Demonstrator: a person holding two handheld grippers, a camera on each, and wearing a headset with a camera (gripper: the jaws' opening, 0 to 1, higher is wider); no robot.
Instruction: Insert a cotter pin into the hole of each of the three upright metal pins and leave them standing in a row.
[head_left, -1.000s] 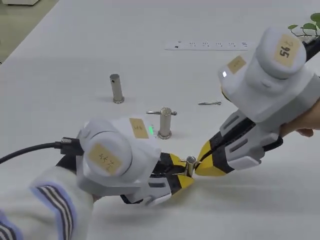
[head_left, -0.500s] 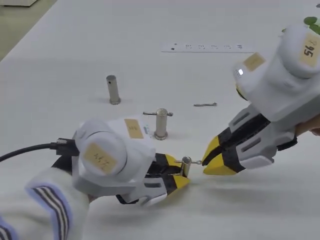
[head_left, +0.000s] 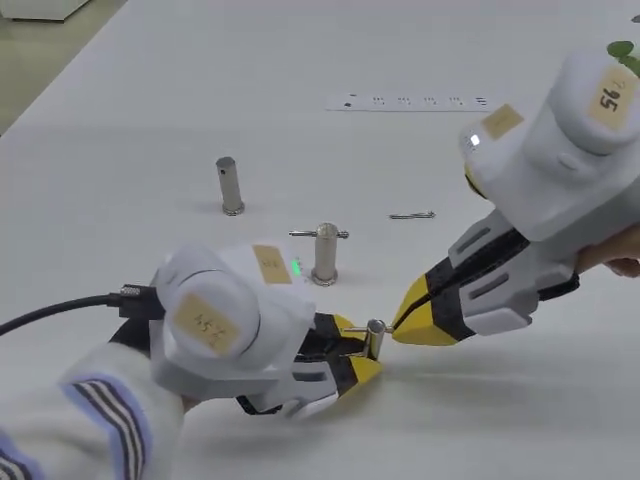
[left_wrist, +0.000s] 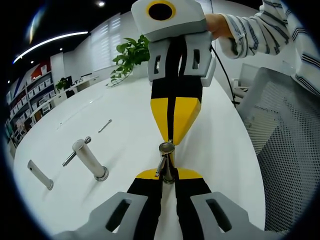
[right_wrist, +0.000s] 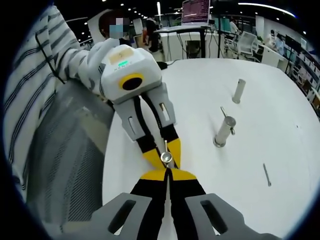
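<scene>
Workbench (head_left: 120, 120) white; power strip (head_left: 415, 101) beyond metal pins (head_left: 326, 255); office around

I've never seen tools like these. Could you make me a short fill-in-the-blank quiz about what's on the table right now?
1. The left tool is shut on the near metal pin, and the tips of the right tool are at its top; both tools' tips are coloured ___.
2. The middle metal pin has a cotter pin through it; the far metal pin has ___.
3. A loose cotter pin lies on the table, on the ___ tool's side.
Missing words: yellow; none; right.
</scene>
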